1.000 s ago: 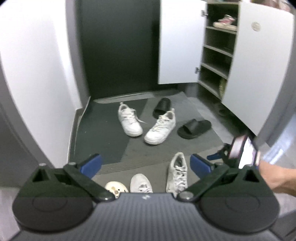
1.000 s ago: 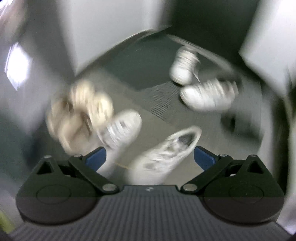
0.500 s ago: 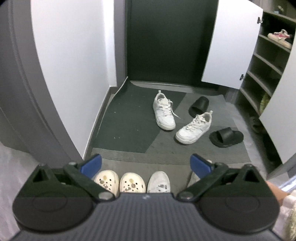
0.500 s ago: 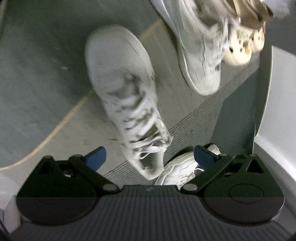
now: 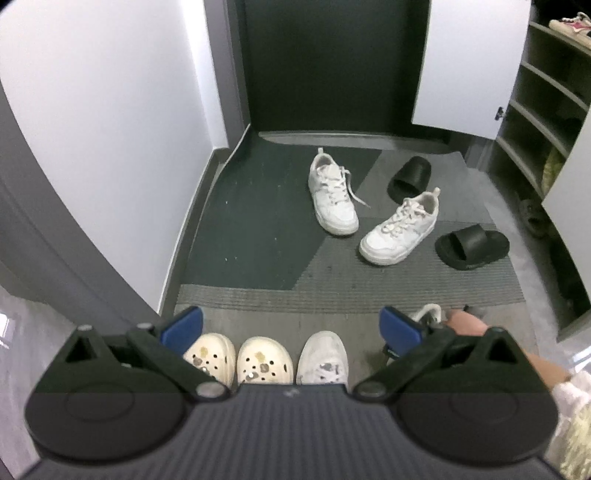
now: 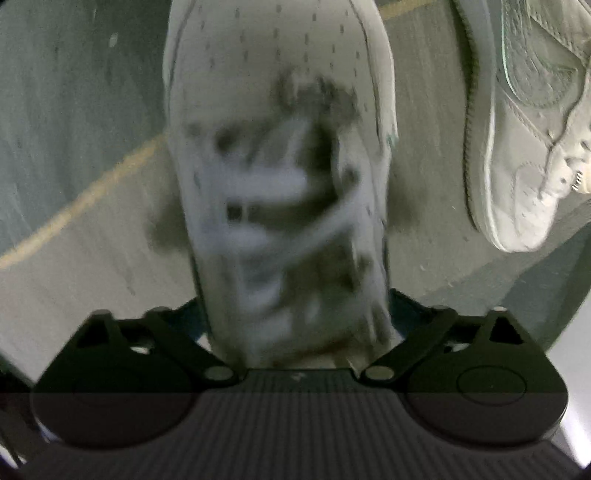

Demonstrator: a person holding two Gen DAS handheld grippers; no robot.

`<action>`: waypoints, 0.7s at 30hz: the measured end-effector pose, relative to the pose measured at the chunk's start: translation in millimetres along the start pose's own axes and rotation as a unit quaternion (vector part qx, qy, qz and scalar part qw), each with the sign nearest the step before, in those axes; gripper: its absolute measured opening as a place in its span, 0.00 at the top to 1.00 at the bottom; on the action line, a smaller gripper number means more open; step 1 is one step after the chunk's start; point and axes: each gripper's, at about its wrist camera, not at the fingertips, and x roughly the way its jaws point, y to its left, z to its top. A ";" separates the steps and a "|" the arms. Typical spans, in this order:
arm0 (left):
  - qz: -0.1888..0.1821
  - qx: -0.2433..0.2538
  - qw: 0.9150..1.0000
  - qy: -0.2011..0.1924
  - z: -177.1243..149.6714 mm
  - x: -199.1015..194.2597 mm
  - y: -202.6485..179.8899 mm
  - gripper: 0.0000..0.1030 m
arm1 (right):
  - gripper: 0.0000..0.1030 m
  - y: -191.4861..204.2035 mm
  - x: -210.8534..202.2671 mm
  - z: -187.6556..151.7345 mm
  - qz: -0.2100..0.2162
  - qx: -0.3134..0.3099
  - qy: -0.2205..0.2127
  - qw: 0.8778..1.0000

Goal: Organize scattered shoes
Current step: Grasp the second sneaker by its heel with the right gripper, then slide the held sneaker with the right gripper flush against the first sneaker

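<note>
On the floor lay two clean white sneakers [image 5: 332,192] [image 5: 400,230], two black slides [image 5: 410,177] [image 5: 472,245], two cream clogs [image 5: 212,356] [image 5: 264,363] and two worn white sneakers [image 5: 323,356] [image 6: 280,177]. One pink-trimmed sneaker [image 5: 570,24] sat on a shelf.

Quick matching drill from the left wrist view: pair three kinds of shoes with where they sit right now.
Things:
1. cream clogs
2. black slides
3. pink-trimmed sneaker

Places:
A. top cabinet shelf
B. side by side at the near floor edge
C. apart on the grey mat

Pairs: 1-B, 2-C, 3-A
</note>
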 end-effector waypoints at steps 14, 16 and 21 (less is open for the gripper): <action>0.018 -0.034 0.999 -0.034 -8.7 -28.7 38.0 0.00 | 0.17 -14.3 -53.3 -17.9 0.167 0.460 -0.006 0.872; 0.031 -0.043 0.998 -0.044 -11.0 -33.3 45.0 0.00 | 0.16 -17.5 -59.1 -37.1 0.205 0.613 -0.027 0.763; 0.023 -0.072 0.996 -0.041 -10.7 -41.1 62.6 0.00 | 0.16 14.3 -67.2 -59.1 0.280 0.823 -0.073 0.488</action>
